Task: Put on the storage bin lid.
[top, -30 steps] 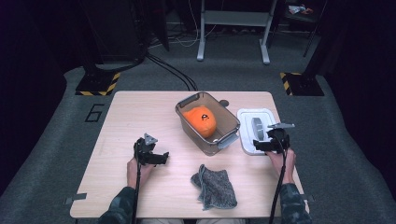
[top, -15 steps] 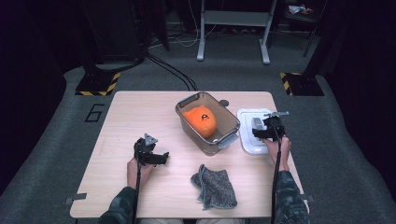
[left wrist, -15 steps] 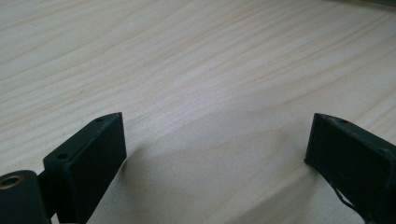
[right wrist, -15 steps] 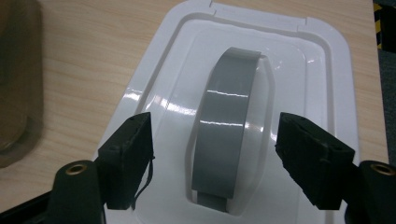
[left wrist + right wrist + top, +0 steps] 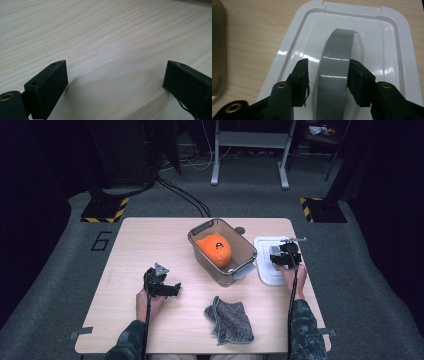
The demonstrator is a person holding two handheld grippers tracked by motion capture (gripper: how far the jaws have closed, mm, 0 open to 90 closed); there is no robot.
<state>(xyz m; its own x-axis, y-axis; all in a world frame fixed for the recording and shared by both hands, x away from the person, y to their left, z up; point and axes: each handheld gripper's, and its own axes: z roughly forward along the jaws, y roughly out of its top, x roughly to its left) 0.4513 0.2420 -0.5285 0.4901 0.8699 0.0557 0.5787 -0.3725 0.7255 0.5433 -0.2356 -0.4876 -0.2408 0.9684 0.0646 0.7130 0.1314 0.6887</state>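
Observation:
A white lid (image 5: 265, 270) lies flat on the table to the right of the box; its grey strap handle (image 5: 337, 65) arches over the lid's (image 5: 384, 37) middle. My right gripper (image 5: 285, 255) is low over it and its jaws have just been closing, with the handle between them. In the right gripper view (image 5: 328, 62) one pad sits against the handle's edge while a thin gap stays at the other. My left gripper (image 5: 167, 287) rests at the table's left centre, jaws wide open (image 5: 116, 65) over bare wood.
A clear plastic box (image 5: 200, 235) with grey latches stands mid-table and holds an orange soft thing (image 5: 214, 249). A crumpled grey cloth (image 5: 230, 320) lies near the front edge. The table's right edge runs close past the lid.
My right gripper has moved forward over the lid to the handle, and its jaws have narrowed around it. The left hand has stayed put.

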